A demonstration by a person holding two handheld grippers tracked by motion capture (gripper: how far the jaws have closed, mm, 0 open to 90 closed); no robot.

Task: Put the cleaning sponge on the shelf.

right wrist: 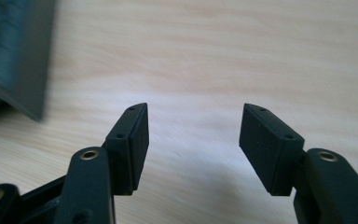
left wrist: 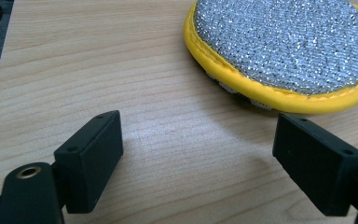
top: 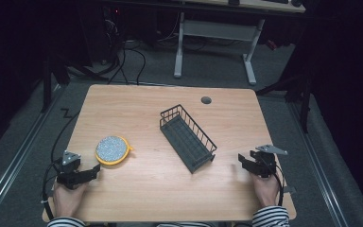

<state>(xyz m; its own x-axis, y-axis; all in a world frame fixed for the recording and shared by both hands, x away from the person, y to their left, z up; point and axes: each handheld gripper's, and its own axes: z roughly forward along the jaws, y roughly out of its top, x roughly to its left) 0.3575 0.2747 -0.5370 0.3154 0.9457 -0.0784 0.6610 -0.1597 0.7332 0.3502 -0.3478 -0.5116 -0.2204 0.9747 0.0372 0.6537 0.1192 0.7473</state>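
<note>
Plainly, the jaws of the left gripper (left wrist: 198, 154) stand wide apart and empty just short of the round scouring pad (left wrist: 284, 49), which lies flat near the left edge of the surface (top: 170, 189), toward the near corner; the right gripper (top: 248, 161) has its jaws parted and empty too, near the right edge beside the black wire basket (top: 187, 137). The pad looks light, thin and soft, with a rough glittery mesh top that should not slip. It will likely flex if pinched at the middle, so the firmer yellow stitched rim (left wrist: 242, 84) nearest the jaws seems the best place to take hold.
</note>
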